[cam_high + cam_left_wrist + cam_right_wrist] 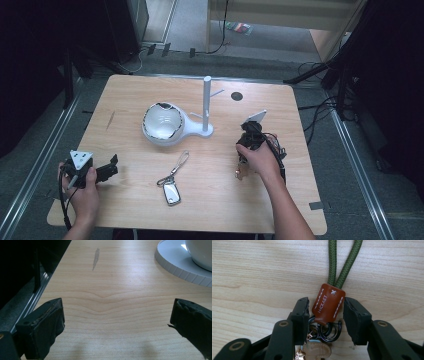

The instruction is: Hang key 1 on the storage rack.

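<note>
Closing around a brown stitched leather tab (328, 303), the right gripper (326, 308) is seen with its black jaws standing just either side of the tab. The right pad looks close against the tab's edge, while a sliver of gap seems left on the other side, so no firm clamp is judged yet. From the tab's far end a doubled olive-green braided cord (342, 262) runs away across the pale wooden table (210, 200); at its near end dark metal rings (328, 331) and a tan leather charm (317, 351) are bunched between the jaws' bases.

For a sound grip, the pads are best centred on the leather tab, not on the slippery rings, and squeezed square before any lift.

In the high view this gripper (241, 172) is pressed to the table at the near right. Left of it lies a silver car key fob with a strap (172, 187); farther off stands a white bowl-shaped stand with an upright post (172, 125). At the near left edge, the left gripper (117, 322) rests with its jaws wide apart over bare wood.
</note>
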Demonstrator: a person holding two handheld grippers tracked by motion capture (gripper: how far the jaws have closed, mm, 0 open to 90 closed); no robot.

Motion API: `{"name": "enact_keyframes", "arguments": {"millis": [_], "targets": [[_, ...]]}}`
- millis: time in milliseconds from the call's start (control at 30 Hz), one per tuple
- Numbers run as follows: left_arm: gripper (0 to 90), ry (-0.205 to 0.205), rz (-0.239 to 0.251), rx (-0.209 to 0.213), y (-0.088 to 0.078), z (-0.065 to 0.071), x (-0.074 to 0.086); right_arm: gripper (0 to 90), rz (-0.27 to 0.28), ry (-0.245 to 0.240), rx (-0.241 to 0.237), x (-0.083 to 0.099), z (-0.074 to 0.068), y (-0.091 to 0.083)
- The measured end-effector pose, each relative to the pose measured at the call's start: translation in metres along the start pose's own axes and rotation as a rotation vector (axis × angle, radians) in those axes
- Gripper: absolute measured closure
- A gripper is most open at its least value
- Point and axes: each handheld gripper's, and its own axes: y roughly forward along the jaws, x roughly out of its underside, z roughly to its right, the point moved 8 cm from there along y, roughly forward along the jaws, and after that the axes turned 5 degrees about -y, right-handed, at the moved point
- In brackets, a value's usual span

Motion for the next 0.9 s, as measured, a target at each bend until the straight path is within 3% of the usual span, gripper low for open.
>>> {"name": "enact_keyframes", "arguments": {"millis": [433,533,633,900], "targets": [[0.0,0.000,-0.001,0.002,0.0002,0.0000,0.0000,64.7,-0.014,-0.058,0.068,-0.0023,-0.0040,0.0057],[0.0,0.002,-0.006,0.003,0.0003,0.0004,0.0003,65.5,-0.018,-0.121,0.074,-0.0031,-0.0026,0.0057],[0.3,0.001,-0.003,0.000,0.0008,0.0004,0.0001,66.0,-0.039,-0.146,0.072,-0.0039,-0.0022,0.0058],[3.4,-0.001,-0.006,-0.006,0.0005,-0.0002,0.0004,69.0,-0.053,-0.130,0.073,-0.0048,-0.0028,0.0059]]}}
